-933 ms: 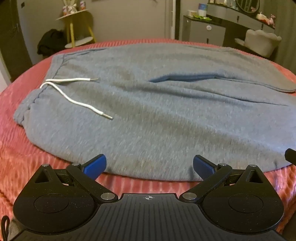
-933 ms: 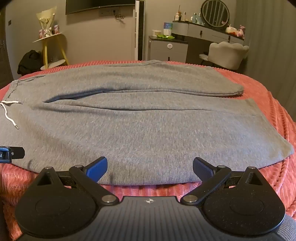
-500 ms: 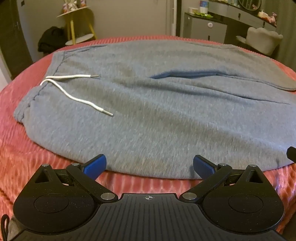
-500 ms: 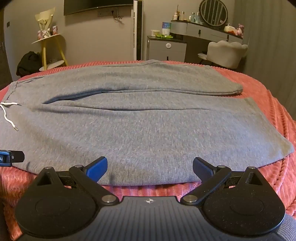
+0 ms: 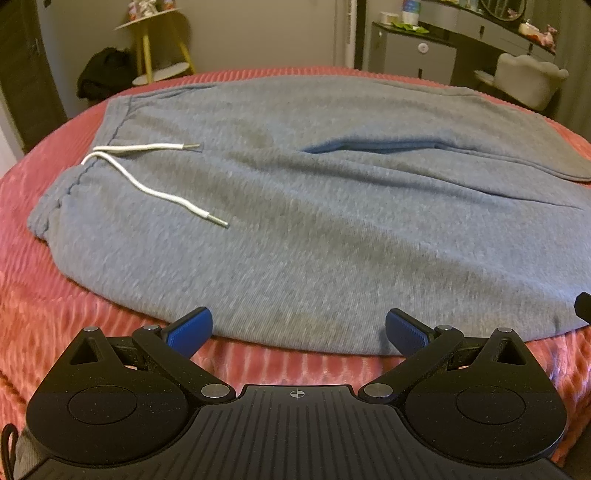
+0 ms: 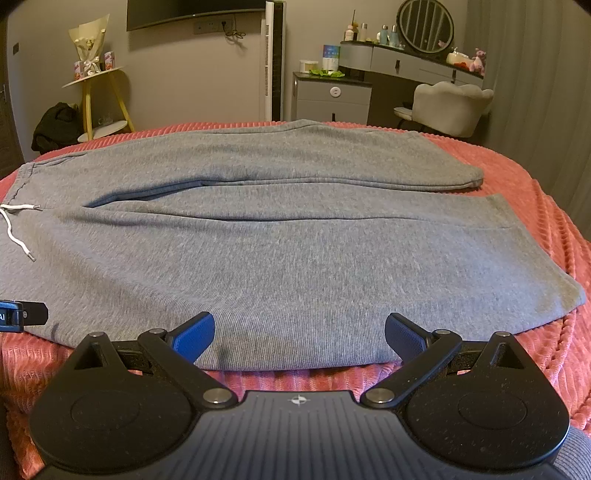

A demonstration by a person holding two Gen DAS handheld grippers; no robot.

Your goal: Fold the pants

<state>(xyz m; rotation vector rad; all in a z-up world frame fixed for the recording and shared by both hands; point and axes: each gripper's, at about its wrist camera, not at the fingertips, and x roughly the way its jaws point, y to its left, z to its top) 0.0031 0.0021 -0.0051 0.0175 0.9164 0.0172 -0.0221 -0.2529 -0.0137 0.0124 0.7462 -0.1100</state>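
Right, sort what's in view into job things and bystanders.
Job: grey pants, white drawstring, red bedspread, left gripper, right gripper, both open.
Lying about: yellow side table, pale chair, dresser, round mirror.

Grey pants (image 5: 332, 229) are lying flat across a red ribbed bedspread (image 5: 44, 295), waistband to the left, a white drawstring (image 5: 155, 184) trailing over the fabric. The left gripper (image 5: 299, 332) is hovering at the near hem, its blue fingertips (image 5: 190, 330) spread wide, gripping nothing.
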